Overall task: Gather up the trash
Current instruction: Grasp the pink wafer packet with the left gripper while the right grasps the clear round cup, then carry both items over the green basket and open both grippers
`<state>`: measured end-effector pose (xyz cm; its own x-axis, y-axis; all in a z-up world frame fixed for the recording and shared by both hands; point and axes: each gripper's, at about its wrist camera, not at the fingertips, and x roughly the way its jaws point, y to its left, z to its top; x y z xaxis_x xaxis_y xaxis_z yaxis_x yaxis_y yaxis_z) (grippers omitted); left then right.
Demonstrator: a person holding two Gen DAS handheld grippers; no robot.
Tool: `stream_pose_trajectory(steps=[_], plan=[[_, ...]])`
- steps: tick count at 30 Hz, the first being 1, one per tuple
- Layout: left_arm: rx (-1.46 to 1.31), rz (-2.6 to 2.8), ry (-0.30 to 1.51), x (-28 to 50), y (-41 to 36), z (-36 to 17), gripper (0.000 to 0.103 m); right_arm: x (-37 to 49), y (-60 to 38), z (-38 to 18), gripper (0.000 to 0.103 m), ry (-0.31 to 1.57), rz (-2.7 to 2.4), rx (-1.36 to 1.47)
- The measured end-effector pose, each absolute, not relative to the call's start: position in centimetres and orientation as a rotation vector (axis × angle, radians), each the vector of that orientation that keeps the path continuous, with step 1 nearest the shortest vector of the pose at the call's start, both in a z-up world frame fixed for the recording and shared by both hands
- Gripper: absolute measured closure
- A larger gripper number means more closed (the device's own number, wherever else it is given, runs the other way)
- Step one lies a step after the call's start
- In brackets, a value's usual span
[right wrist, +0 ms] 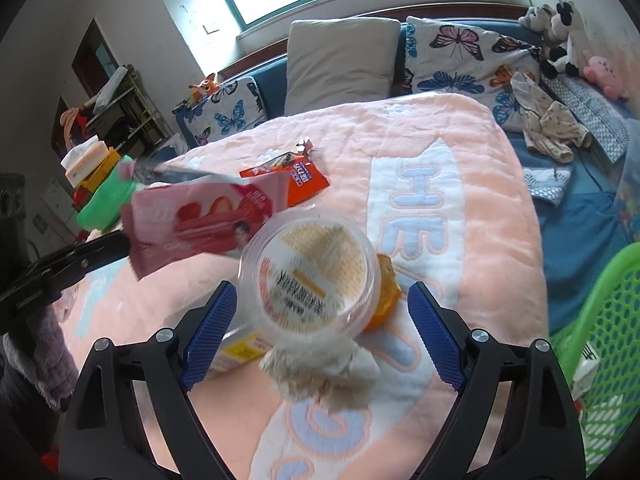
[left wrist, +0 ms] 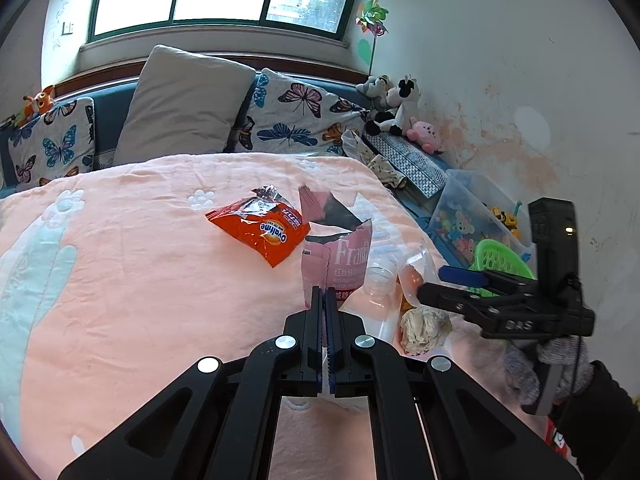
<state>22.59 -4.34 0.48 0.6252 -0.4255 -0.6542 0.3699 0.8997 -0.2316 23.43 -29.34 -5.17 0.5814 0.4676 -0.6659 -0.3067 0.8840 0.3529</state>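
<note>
Pink blanket [left wrist: 140, 280]: orange wrapper [left wrist: 260, 232], plastic cup [right wrist: 312, 272], crumpled tissue [right wrist: 320, 372].

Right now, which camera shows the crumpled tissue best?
The right wrist view: the crumpled tissue lies large and central between the open right gripper fingers, below the clear plastic cup. The left wrist view shows it small, at the side, beside the cup.

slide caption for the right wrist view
Open right gripper straddles a clear plastic cup and crumpled tissue on the pink blanket.
</note>
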Motion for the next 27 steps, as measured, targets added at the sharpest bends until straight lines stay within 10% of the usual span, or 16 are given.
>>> stream_pose_trajectory(steps=[7, 27], plan=[[-0.081, -0.454, 0.759, 22.4, -4.1, 1.0, 0.101, 23.8, -28.8, -5.0, 0.037, 0.833, 0.464, 0.206], [-0.056, -0.576, 0.708, 19.6, -9.8, 4.2, 0.101, 16.5, -34.4, -1.0, 0.037, 0.703, 0.332, 0.205]])
